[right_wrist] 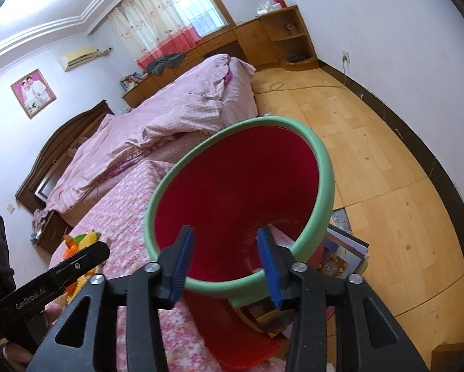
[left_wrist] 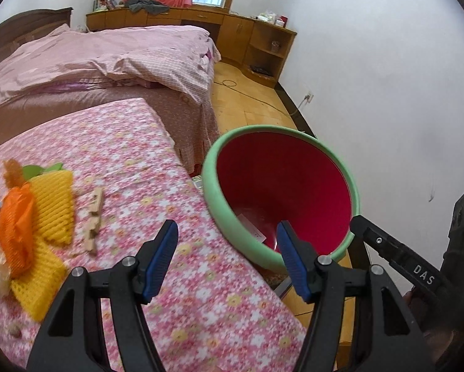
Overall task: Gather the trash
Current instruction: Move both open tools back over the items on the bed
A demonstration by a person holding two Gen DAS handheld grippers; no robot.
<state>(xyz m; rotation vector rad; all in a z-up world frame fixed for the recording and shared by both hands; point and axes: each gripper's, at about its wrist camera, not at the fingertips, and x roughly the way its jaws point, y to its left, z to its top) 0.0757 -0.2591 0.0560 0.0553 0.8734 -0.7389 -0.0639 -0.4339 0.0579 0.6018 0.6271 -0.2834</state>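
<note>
Weighing up soft scraps beside an open bin

Lying on the flowered tablecloth (left_wrist: 157, 161), the trash sits in a loose heap towards the left edge of the left wrist view: yellow foam netting (left_wrist: 53, 207), an orange mesh bag (left_wrist: 16, 232) draped over it, and a strip of torn cardboard (left_wrist: 94, 217) just beside them. All of it looks very light, soft and springy, so the netting should squash flat under a pinch and may slide on the cloth; I would take it at a free edge or a bunched fold. The cardboard seems stiffer and thin, best nipped across its narrow width

The red bin (left_wrist: 281, 186) with its green rim stands off the table's corner, mouth tilted towards both cameras, some paper already at the bottom

The left gripper (left_wrist: 227, 259) is released and holds nothing, jaws wide apart. The right gripper (right_wrist: 225, 262) hangs over the bin mouth, likewise spread and empty
</note>
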